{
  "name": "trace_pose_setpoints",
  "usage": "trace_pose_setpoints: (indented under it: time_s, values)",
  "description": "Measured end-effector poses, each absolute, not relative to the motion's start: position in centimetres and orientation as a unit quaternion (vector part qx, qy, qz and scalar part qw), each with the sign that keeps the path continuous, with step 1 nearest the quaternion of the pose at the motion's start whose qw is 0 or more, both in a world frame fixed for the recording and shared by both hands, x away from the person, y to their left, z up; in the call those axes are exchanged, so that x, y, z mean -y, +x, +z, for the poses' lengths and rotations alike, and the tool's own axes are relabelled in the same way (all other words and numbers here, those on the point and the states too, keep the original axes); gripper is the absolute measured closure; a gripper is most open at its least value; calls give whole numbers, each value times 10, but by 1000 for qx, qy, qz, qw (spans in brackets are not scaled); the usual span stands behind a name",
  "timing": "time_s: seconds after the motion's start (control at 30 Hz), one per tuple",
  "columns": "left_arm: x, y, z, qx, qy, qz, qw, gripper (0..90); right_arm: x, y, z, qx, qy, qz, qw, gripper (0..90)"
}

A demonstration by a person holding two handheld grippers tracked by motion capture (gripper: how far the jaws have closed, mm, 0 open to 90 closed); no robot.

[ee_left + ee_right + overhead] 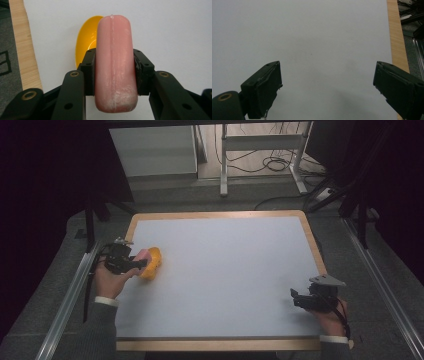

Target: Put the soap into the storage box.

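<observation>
I stand at the near edge of a table (220, 215) whose top is a smooth, matt, pale grey-white sheet framed by a light wooden rim with rounded corners.

At the left, my left hand (111, 279) holds the left tongs (141, 263), black and hard, with brass-coloured rivets showing on the arms in the left gripper view. These tongs are clenched on a pink block (115, 62): a long, rounded bar shaped like a sausage or a soap stick, with a seam running down its middle and a dull, waxy skin that shows whitish scuffing toward its near end. The two black pads press against its long sides about halfway along, so the block stands out past them toward the far side and hangs back toward me as well.

Just behind the block, toward the far side, lies a yellow bowl (86, 42), glossy and smooth like plastic, an oval with its hollow turned toward the camera. In the high view the bowl (151, 263) sits on the sheet near the left rim, right beside the tips of the left tongs, with the pink block (142, 255) against its left edge; I cannot tell whether the two touch.

Far over at the right, near the right near corner, my right hand (331, 316) holds the right tongs (295, 299), topped by a grey three-cornered plate. In the right gripper view these tongs (327, 85) are released, their flat, worn black pads wide apart with bare sheet between them, well apart from block and bowl.
</observation>
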State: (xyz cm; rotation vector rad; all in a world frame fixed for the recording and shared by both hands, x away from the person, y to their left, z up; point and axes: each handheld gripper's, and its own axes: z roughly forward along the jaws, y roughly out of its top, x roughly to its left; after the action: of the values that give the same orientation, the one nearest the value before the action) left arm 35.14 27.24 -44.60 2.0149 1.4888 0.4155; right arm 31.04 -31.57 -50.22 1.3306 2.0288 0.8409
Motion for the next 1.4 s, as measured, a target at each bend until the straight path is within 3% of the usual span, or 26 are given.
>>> trace_pose_setpoints:
  time_s: [0.97,1.03,1.07,1.1,1.17,1.4]
  values:
    - [-266,379,-478,-576,759,132,273,598,315,312,-505,-759,496,311,285,80]
    - [-268,378,-475,-575,760,125,276,546,315,311,-505,-759,496,311,284,80]
    - [-267,377,-474,-572,763,126,274,493,315,311,-505,-759,496,311,285,79]
    - [-266,373,-469,-568,761,138,282,378,316,312,-504,-758,497,312,285,80]
    - [-266,368,-465,-567,757,150,290,315,316,312,-505,-758,497,311,285,80]
    - [-267,350,-450,-549,745,160,343,245,315,311,-504,-759,496,311,285,80]
